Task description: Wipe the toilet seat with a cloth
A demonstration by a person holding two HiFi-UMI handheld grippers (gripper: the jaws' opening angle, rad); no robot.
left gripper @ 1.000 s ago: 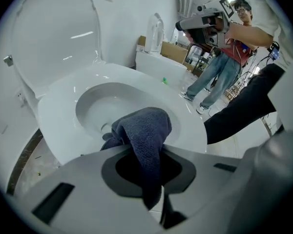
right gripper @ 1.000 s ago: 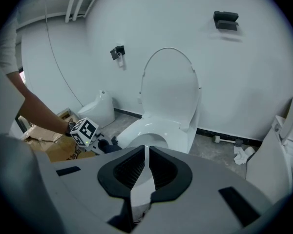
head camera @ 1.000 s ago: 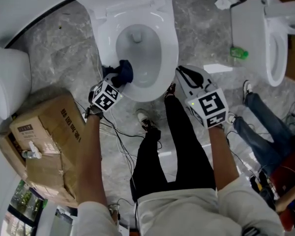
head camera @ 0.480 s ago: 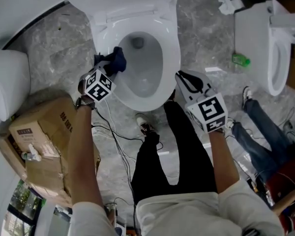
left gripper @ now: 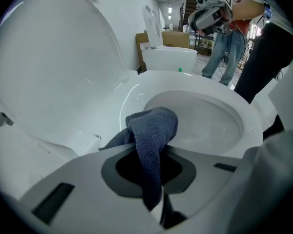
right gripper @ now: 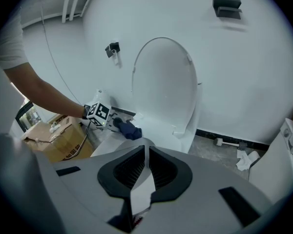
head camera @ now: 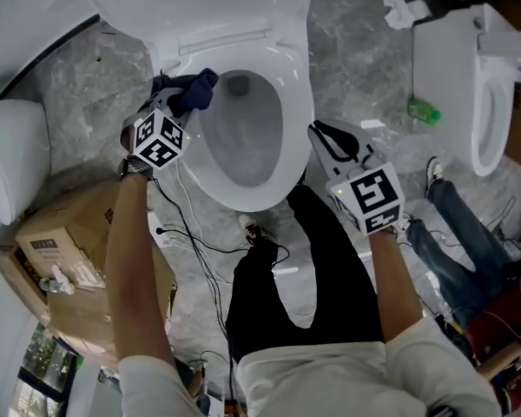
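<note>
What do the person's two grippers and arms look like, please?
Both the left gripper and right gripper are pale grey shells with black pads, each carrying a white cube of black square markers. Thin black cables hang by the left one. The arms are bare below short white sleeves.

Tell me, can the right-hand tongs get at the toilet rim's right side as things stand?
Probably yes: the right tongs hang just beside the toilet rim, nothing between them, though the cloth sits in the left tongs.

Grey marbled floor (head camera: pixel 100 81), cardboard box (head camera: pixel 61 246) at left, second white toilet (head camera: pixel 456 59) at right
</note>
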